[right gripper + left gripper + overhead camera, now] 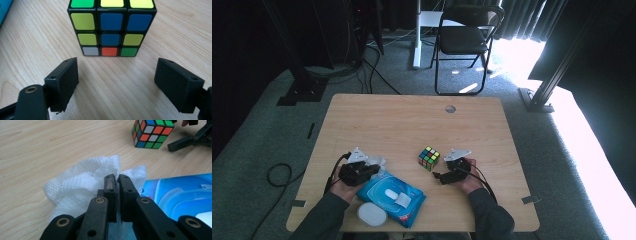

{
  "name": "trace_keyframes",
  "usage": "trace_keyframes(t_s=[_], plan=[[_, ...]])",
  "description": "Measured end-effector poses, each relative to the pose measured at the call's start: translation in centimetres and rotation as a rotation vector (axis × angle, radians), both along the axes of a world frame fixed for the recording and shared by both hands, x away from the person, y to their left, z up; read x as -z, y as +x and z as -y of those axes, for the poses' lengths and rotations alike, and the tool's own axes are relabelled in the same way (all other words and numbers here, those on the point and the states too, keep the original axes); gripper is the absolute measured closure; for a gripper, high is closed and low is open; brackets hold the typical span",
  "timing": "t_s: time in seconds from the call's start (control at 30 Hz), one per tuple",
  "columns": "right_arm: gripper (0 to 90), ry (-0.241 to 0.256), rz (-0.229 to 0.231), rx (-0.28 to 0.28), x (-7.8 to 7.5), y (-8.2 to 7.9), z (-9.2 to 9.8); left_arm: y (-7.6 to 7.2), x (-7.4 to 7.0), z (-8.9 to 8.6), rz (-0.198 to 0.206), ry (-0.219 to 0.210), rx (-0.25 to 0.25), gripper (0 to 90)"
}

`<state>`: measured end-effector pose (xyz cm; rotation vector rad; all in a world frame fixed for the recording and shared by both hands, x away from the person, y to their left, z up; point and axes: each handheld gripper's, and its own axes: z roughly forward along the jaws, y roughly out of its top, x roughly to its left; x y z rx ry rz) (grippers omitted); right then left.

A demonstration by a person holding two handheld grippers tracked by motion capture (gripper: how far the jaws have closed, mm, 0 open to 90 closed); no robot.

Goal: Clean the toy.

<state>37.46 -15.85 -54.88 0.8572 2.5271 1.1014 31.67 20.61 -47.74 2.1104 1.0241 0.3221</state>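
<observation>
Left tongs (117, 178) clamped on the wipe (82, 182); right tongs (116, 83) spread apart, cube (111, 27) just ahead: centre it, then close squarely

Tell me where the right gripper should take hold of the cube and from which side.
Grip the cube across its two flat side faces, about mid-height, coming straight in low along the table. The right gripper already faces one face squarely, open wider than the cube, which sits flat, so the fingers would probably close on parallel faces.
</observation>
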Motion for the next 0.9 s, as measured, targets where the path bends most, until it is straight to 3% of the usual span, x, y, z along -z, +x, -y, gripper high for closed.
trace_keyframes(t_s=[0.33, 0.47, 0.63, 0.9], plan=[[20.2, 0.013, -0.008, 0.007, 0.0, 0.1, 0.1, 0.1, -0.3, -0.6, 0.012, -0.004, -0.030, 86.0], [15.3, 0.036, -0.013, 0.013, -0.2, 0.2, 0.0, 0.1, -0.4, -0.7, 0.015, -0.007, -0.032, 86.0], [12.5, 0.074, 0.018, 0.021, -1.1, 0.4, -0.9, 0.3, -0.6, -0.7, 0.020, -0.007, -0.037, 86.0], [15.2, 0.052, 0.027, 0.000, -0.8, 0.9, -2.4, 0.6, -1.1, -1.2, 0.028, -0.021, -0.050, 86.0]])
